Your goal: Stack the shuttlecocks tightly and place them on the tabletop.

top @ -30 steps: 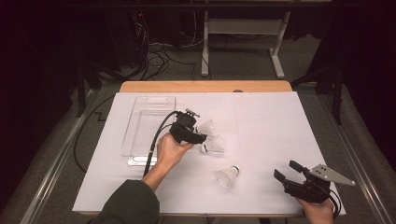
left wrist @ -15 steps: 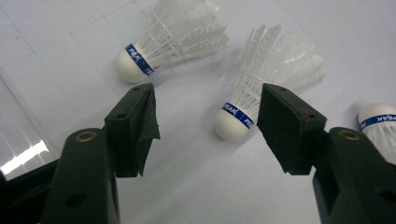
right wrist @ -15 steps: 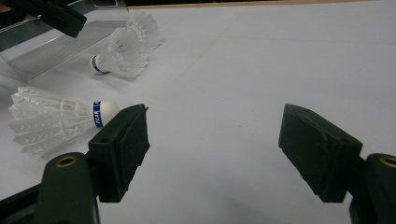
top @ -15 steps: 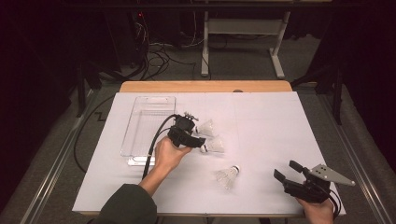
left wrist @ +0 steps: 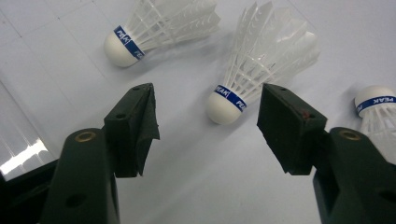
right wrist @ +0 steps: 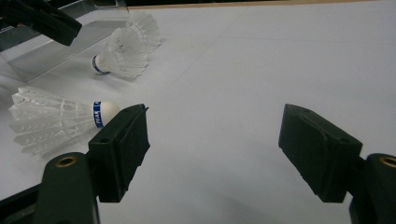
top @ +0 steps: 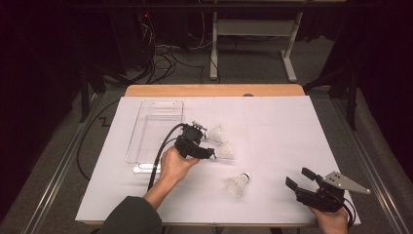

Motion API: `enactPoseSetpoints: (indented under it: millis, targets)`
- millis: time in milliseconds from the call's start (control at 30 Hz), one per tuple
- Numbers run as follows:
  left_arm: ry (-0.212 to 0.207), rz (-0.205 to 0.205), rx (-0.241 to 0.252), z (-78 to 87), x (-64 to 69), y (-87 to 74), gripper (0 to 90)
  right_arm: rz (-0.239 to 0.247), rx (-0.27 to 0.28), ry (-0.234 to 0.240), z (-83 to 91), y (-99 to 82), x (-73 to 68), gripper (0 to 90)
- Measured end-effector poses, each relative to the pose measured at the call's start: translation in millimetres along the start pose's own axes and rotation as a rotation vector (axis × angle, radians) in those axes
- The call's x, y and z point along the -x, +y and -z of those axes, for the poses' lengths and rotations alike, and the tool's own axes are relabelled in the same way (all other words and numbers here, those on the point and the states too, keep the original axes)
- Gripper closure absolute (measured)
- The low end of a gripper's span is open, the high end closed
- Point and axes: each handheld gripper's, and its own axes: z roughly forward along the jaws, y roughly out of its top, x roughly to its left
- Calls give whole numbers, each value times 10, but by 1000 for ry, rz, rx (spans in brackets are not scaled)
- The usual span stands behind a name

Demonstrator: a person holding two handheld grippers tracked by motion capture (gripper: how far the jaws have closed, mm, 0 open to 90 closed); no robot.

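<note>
Over on the white sheet [top: 272, 126] that covers the table, the left gripper [top: 208, 152] hovers beside the clear plastic tray [top: 155, 127], its jaws spread wide with nothing pinched between them. In the left gripper view a white feather shuttlecock [left wrist: 254, 65] with a blue band lies on the sheet just ahead of the gap between the two black pads – cork end toward the gripper, not touched by either pad. A second shuttlecock [left wrist: 159, 25] lies beyond it nearer the tray, and a third shuttlecock [left wrist: 380, 114] lies on its other side – the one well apart nearer the person in the high view. The right gripper [top: 303, 179] rests low at the near right corner of the sheet, jaws likewise wide apart and empty, well away from all three
</note>
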Motion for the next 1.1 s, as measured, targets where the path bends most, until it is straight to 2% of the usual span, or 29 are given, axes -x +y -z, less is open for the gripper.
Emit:
enactPoseSetpoints:
  millis: [200,233,400,433,1100]
  targets:
    - [-8,10,1,15,33,-44,380,1,0,1,0,0,-1,249]
    - [-8,-7,2,16,24,-46,381,2,0,-1,-1,0,-2,249]
    - [-15,-10,3,24,52,-75,384,2,-3,-1,-2,0,-4,249]
    - [-16,-35,3,33,54,-78,384,3,-4,-2,-3,-1,-4,250]
    - [-31,-46,13,97,103,-204,384,34,-21,-19,-18,-11,-10,259]
